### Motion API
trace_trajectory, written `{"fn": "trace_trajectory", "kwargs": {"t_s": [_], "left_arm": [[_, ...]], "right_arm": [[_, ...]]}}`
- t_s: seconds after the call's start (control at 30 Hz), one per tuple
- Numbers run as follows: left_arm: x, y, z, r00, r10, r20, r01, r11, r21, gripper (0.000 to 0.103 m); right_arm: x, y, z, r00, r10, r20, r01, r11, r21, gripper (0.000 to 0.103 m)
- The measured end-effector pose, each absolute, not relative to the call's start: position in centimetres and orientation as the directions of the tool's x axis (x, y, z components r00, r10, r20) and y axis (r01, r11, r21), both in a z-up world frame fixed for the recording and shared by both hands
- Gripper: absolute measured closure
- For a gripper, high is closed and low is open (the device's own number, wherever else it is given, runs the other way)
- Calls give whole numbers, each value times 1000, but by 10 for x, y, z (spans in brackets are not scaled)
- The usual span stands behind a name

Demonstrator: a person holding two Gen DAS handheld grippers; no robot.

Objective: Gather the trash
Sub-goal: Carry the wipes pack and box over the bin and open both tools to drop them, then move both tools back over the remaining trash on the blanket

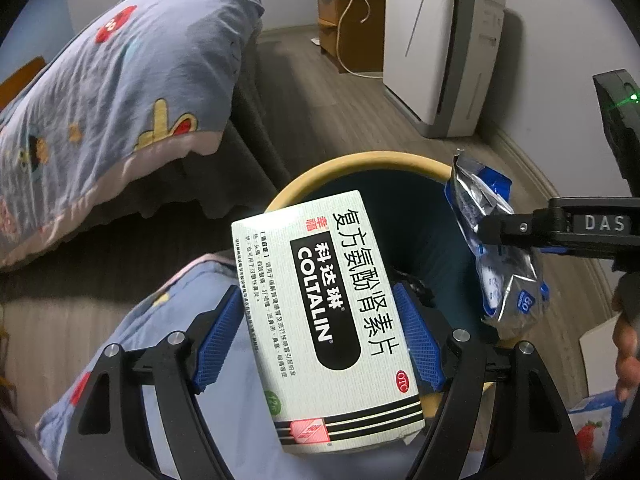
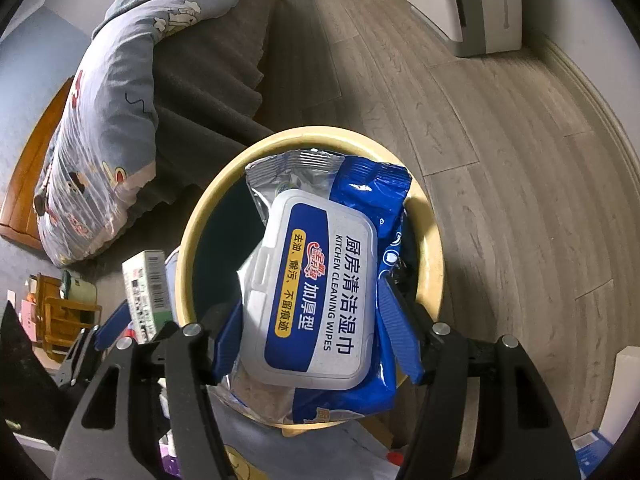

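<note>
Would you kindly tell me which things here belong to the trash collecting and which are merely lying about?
Job:
medicine box in left tool
wipes pack in right tool
yellow-rimmed bin

Lying about:
quilt
air purifier
wooden cabinet

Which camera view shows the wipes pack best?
The right wrist view: the wipes pack faces the camera, its lid label readable, above the bin. The left wrist view shows only its crumpled side.

The medicine box (image 1: 328, 320) hides much of the bin (image 1: 362, 162) opening and its near rim in the left wrist view; the wipes pack (image 2: 320, 292) does the same from the right wrist. The bin's bottom is too dark to tell
</note>
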State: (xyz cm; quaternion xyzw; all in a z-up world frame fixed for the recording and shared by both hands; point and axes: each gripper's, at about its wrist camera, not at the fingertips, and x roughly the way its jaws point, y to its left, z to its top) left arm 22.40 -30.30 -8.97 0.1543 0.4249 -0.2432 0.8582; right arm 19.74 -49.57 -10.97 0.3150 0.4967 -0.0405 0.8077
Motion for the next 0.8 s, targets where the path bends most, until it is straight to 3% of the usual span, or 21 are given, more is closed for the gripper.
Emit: {"fn": "trace_trajectory", "kwargs": {"t_s": [0.13,0.23,0.6,0.8], "left_arm": [[227,-304,-89,526,-305,-794,545,838,39,25],[228,-302,-87,549,-307,-778,537,842,47,13],[223,-283,-81,554,-297,-778,506,862,32,13],[210,-262,-71,562,-289,-775,486,874,26,9]], "right_arm": [[197,-498,-109,524,265,-810,384,775,502,37],[197,-498,-109,532,269,-802,384,768,513,32],[197,-498,-103,554,249,-794,396,760,515,22],[194,-489,-89,563,217,-797,384,786,485,7]]}}
